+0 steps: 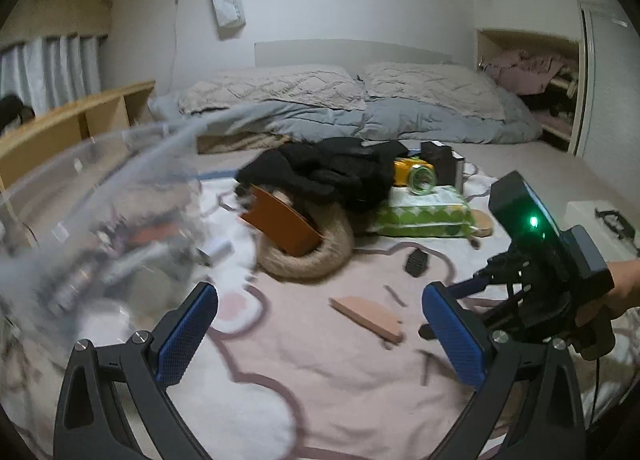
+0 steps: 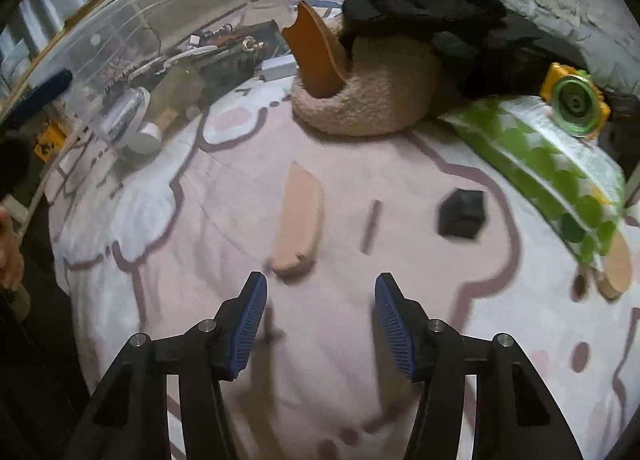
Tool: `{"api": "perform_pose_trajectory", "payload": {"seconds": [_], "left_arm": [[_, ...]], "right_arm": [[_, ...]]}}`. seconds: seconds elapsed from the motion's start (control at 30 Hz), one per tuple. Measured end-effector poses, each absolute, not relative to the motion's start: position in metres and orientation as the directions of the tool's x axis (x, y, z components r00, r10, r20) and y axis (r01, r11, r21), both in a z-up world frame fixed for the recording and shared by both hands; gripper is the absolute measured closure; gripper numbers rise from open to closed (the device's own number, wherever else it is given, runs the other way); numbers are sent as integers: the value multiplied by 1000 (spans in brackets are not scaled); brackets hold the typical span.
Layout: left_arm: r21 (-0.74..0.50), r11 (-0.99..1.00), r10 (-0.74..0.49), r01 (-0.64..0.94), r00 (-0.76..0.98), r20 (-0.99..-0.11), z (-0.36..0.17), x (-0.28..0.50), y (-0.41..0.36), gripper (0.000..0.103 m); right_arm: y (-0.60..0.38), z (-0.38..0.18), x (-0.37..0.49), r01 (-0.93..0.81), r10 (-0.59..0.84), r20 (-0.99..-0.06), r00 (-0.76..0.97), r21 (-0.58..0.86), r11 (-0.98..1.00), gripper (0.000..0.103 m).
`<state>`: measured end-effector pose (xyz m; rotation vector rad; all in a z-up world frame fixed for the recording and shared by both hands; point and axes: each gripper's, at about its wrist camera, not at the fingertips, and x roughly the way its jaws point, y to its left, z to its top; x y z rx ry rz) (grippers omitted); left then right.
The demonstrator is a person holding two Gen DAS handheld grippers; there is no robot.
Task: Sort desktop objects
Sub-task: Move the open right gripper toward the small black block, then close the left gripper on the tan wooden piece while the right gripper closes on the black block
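A pink flat case [image 2: 298, 215] lies on the pink blanket just ahead of my open, empty right gripper [image 2: 320, 296]; it also shows in the left wrist view [image 1: 366, 318]. A small black block [image 2: 462, 215] lies to its right, seen too in the left wrist view [image 1: 416, 263]. My left gripper [image 1: 320, 320] is open and empty above the blanket. A clear plastic bin [image 1: 92, 227] with several small items stands at the left, also in the right wrist view [image 2: 132, 55]. The right gripper's body [image 1: 548, 260] is at the right of the left wrist view.
A beige fluffy slipper [image 2: 368, 87] holds an orange leather piece [image 2: 314, 55]. Black clothing [image 1: 328, 167], a yellow toy camera [image 2: 574, 99] and a green-dotted pack [image 2: 556, 171] lie behind. Bedding [image 1: 344, 107] is at the back, a wooden shelf [image 1: 72, 123] at the left.
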<state>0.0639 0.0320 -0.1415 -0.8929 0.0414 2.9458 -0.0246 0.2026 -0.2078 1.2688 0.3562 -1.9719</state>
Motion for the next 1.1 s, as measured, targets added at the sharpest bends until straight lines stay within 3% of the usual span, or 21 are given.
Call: {"api": "perform_pose_trajectory", "payload": {"seconds": [0.27,0.7,0.8,0.97,1.1], "left_arm": [[-66,-991,130,-115,-748,-650,-191,35,71,0],[-21,-999,-9,47,-573,-820,-250,-4,62,1],[-38,-995,-21,94,-559,-829,-252,-3,46,1],[-39,-982,-68,184,-541,-838,-252,3,20,1],[-51,-976,-72,210,-539,-839,-250,10,8,3]], "right_arm": [[245,-215,-63,558,-339,-864,-372,84,-826,47],[242,-243,-93,504,-308,-869,-388,80,-860,46],[242,-245,-91,508,-309,-860,-406,68,-859,41],[241,-251,-86,509,-297,-854,-428,43,-859,17],[238,-256,-83,508,-282,-848,-448,18,-861,8]]}}
